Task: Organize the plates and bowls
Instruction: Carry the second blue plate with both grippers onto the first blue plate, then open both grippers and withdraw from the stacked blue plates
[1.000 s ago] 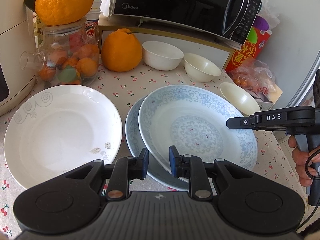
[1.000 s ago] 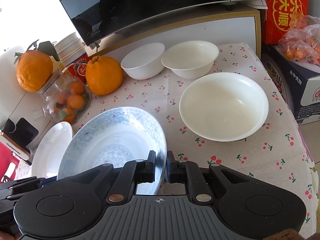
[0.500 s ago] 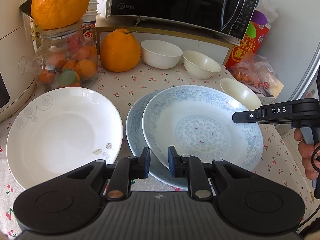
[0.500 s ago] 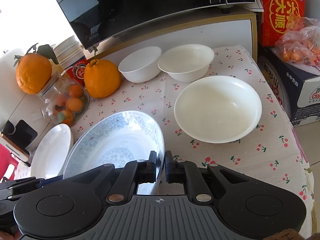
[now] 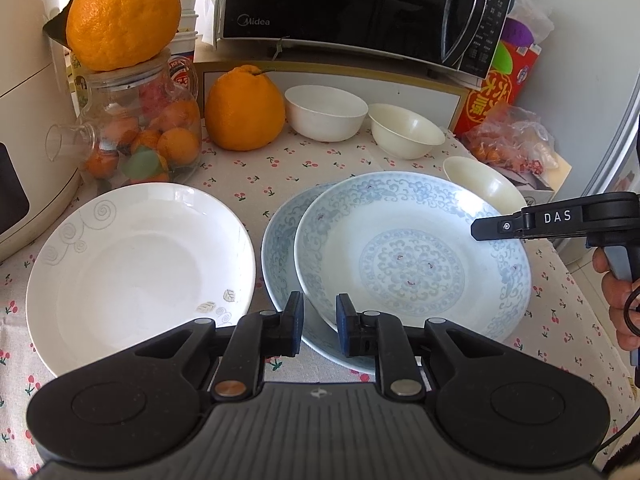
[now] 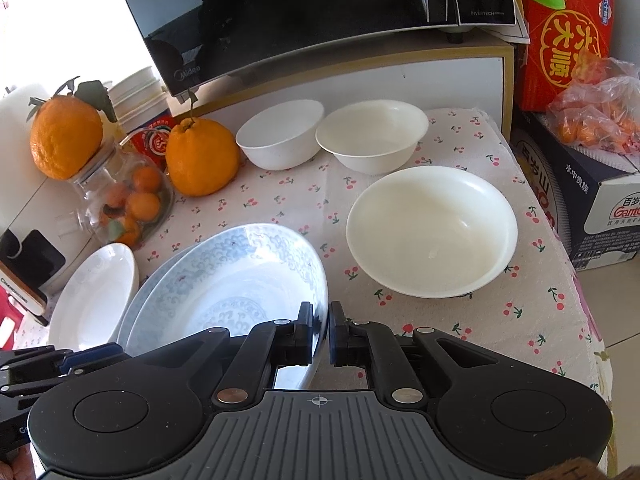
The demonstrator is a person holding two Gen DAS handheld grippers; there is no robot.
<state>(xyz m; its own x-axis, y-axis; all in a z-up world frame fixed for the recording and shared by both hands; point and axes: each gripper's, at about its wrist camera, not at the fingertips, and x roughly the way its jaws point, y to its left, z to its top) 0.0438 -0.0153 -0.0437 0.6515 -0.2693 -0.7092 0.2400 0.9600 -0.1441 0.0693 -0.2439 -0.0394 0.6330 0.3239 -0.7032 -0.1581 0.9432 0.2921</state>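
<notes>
A blue-patterned plate [image 5: 412, 264] lies on a second blue-patterned plate [image 5: 280, 240], shifted to its right. My right gripper [image 6: 320, 338] is shut on the upper plate's right rim [image 6: 240, 280] and shows in the left wrist view [image 5: 560, 220]. My left gripper [image 5: 318, 328] hovers at the plates' near edge, jaws slightly apart and holding nothing. A white plate [image 5: 140, 272] lies to the left. Three white bowls stand behind: a deep bowl [image 6: 280, 134], a cream bowl [image 6: 372, 134] and a wide bowl [image 6: 432, 232].
A microwave [image 5: 352, 4] stands on a shelf at the back. A large orange [image 5: 244, 108] and a glass jar of fruit [image 5: 140, 136] topped by another orange stand at the back left. A red box [image 6: 568, 32] and bagged oranges sit at the right, past the table edge.
The upper blue plate, held by my right gripper, has moved slightly right and down over the lower plate. My left gripper has drawn back a little.
</notes>
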